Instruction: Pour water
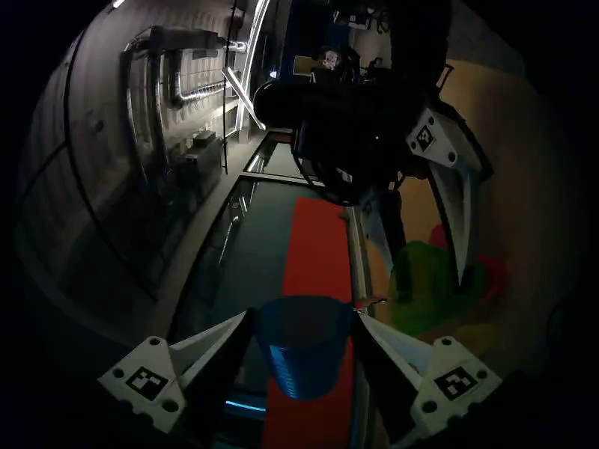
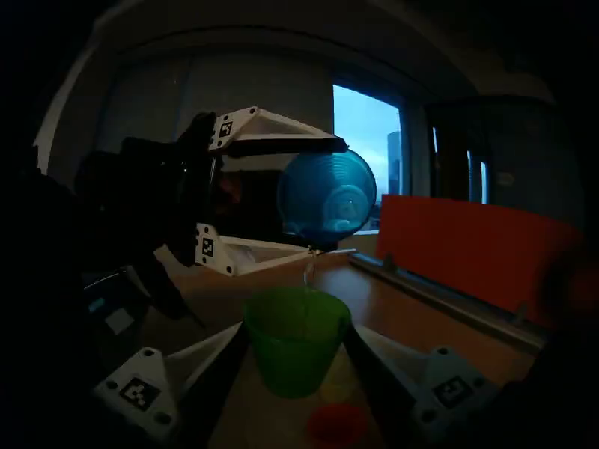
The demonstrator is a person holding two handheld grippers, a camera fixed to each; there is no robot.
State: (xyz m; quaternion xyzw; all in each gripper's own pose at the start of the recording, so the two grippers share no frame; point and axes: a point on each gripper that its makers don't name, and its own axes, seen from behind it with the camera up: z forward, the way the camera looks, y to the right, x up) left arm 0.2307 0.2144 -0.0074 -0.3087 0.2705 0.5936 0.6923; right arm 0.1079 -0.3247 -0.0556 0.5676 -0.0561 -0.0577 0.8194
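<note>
Mid-pour. My left gripper (image 1: 303, 318) is clamped on the translucent blue ribbed plastic cup (image 1: 303, 352), both fingers pressing its sides. In the right gripper view that cup is tipped well over, mouth facing the camera, lip directly above the green cup.

My right gripper (image 2: 297, 333) is closed on the translucent green plastic cup (image 2: 296, 355). It is upright and looks lifted off the wooden table (image 2: 419, 314). A thin stream of water (image 2: 308, 271) runs from the blue lip into it. I can't tell the fill level in this dim light.

My read on the next move: hold the green cup steady under the lip and add tilt slowly as the stream thins. Then bring the blue cup back upright. There's a small red round thing (image 2: 337, 423) on the table below; avoid it when setting down.
</note>
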